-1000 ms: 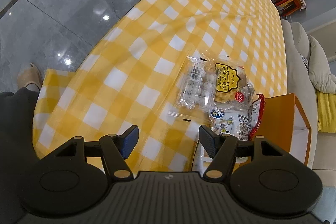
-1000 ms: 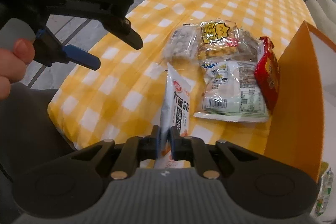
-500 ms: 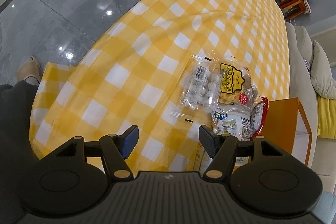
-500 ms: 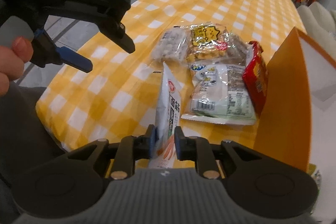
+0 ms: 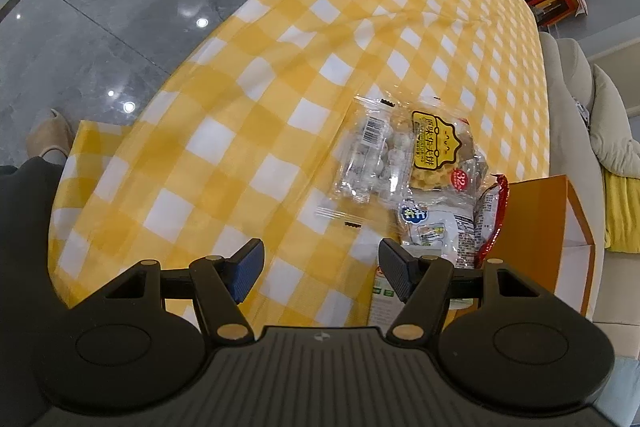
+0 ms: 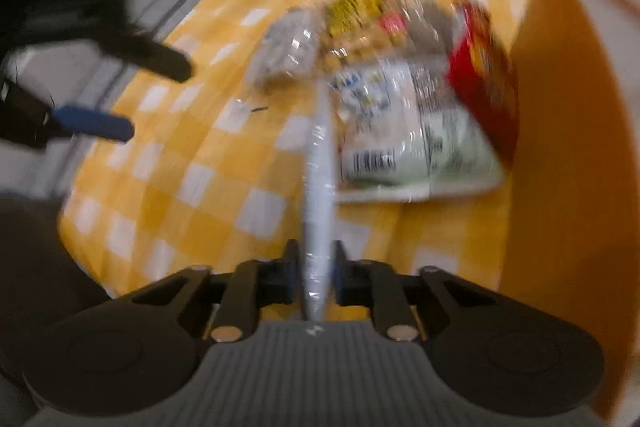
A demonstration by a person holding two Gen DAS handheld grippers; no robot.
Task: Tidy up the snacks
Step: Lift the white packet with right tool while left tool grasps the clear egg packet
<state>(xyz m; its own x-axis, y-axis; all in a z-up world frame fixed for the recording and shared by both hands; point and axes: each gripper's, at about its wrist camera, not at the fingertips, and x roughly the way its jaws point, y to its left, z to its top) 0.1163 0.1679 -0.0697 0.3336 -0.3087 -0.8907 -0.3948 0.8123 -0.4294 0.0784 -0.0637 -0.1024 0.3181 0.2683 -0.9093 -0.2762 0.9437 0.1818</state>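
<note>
The right claw (image 6: 316, 277) pinches a long, flat white snack packet (image 6: 318, 187) edge-on; its jaws have just been closing on that packet, which stands up from the claw above the yellow-and-white checked counter (image 5: 248, 131). The right wrist view is heavily blurred, so the packet's print cannot be read.

The left claw (image 5: 320, 267) is spread wide with nothing between its pads, hovering over the near counter edge.

Still on the counter, in one loose cluster: a clear bag of pale round sweets (image 5: 372, 159), a clear bag with a yellow label holding golden biscuits (image 5: 436, 155), a white-and-green printed pouch (image 5: 432, 231), and a red foil packet (image 5: 492, 215) leaning against the orange open box (image 5: 540, 227). The box stands just beside the cluster.

Judgement: sorting is at an early stage. One packet is in hand, apparently bound for the box; four remain outside it. The box's contents are not visible from either view.
</note>
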